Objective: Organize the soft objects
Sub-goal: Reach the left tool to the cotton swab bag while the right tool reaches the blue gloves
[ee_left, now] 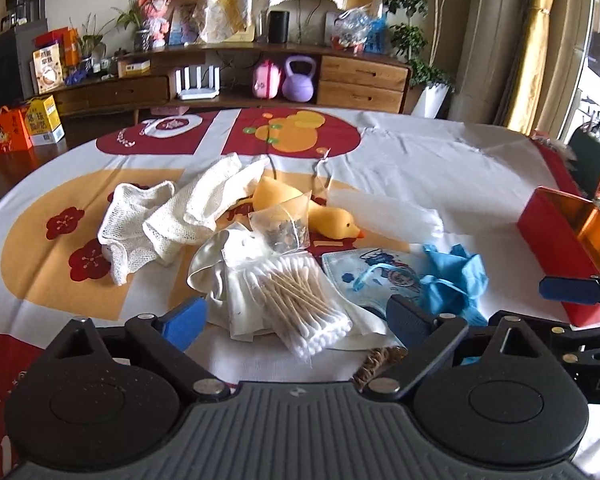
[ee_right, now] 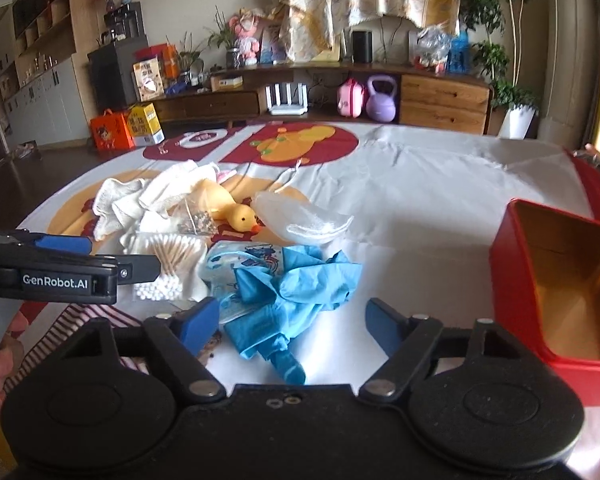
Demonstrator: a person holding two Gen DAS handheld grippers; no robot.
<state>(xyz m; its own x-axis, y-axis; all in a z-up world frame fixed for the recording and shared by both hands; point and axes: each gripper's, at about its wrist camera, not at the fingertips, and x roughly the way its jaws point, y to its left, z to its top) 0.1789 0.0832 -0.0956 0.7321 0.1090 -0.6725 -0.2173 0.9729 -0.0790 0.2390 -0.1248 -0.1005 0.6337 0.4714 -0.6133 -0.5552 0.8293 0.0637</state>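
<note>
1. Left gripper [ee_left: 296, 316] hangs low over the counter [ee_left: 440, 160], jaws apart, pads touching nothing; the swab bag [ee_left: 300, 300] lies between them.
2. Right gripper [ee_right: 292, 326] hangs likewise, jaws apart, above the blue glove [ee_right: 296, 284], not pressing it.
3. Just beyond lie a mask [ee_left: 364, 276], a sachet [ee_left: 280, 226], a duck [ee_left: 332, 220] and mesh cloths [ee_left: 172, 208], heaped close together.
4. The red box [ee_right: 556, 280] stands open at the right, apart from the heap.
5. Step in hand, I judge: reaching for first picks. Next, each gripper must sink, pinch its soft thing, then carry it to the box.
</note>
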